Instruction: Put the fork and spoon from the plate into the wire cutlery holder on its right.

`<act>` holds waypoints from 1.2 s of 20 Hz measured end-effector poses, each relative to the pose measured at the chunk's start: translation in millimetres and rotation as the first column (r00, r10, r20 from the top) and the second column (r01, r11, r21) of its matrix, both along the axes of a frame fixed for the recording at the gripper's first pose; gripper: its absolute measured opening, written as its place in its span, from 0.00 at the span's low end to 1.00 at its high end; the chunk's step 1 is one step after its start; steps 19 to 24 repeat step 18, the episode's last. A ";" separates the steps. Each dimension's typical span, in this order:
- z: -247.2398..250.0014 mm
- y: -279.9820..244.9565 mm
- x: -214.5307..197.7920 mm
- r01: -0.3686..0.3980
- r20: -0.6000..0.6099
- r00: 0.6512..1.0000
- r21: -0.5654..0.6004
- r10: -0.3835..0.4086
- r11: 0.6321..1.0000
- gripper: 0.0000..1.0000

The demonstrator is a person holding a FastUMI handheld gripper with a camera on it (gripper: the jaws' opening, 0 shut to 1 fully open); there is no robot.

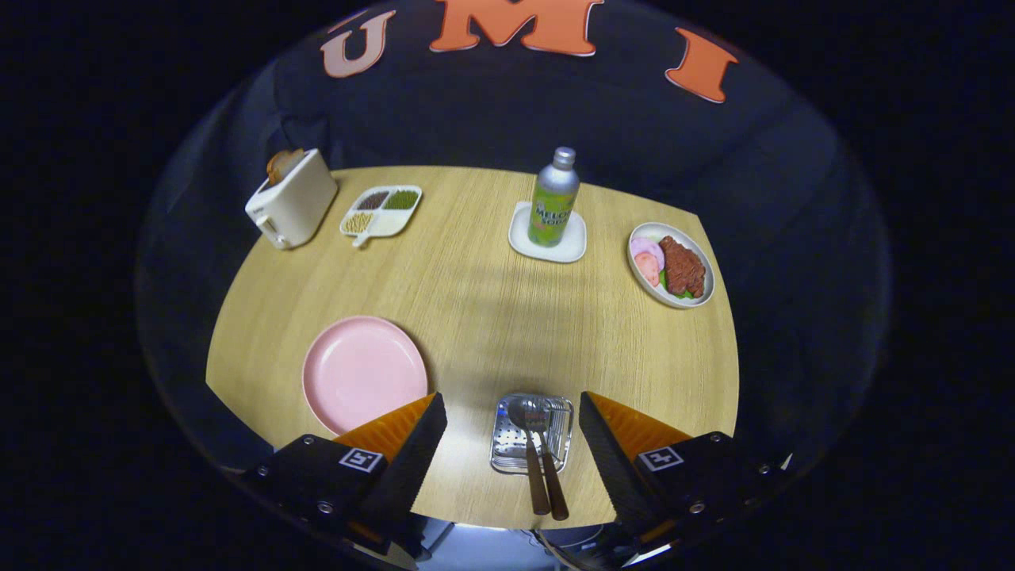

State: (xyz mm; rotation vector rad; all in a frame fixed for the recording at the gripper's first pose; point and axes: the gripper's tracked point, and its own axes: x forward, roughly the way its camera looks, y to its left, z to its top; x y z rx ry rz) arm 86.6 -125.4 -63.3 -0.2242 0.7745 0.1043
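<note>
The pink plate [365, 373] lies bare on the wooden table [476, 301], just ahead of my left finger. To its right stands the wire cutlery holder [530, 434], between my two fingers. The spoon [530, 452] and the fork [549, 464] stand in it side by side, their brown handles sticking out toward me. My gripper [512, 412] hovers above the holder, open, with nothing pressed between its fingers.
At the far side of the table stand a white toaster [292, 200] with a slice of bread, a divided dish [381, 211] of beans, a green bottle [552, 198] on a white coaster, and a plate of meat [671, 264] at the right.
</note>
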 end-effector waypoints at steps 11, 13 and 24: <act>157.8 34.9 -35.3 0.017 0.558 0.820 0.203 -0.130 0.979 1.00; 174.0 29.3 -49.2 0.044 0.646 0.747 0.191 -0.159 0.981 1.00; 177.9 36.3 -76.0 0.030 0.721 0.670 0.211 -0.177 0.977 1.00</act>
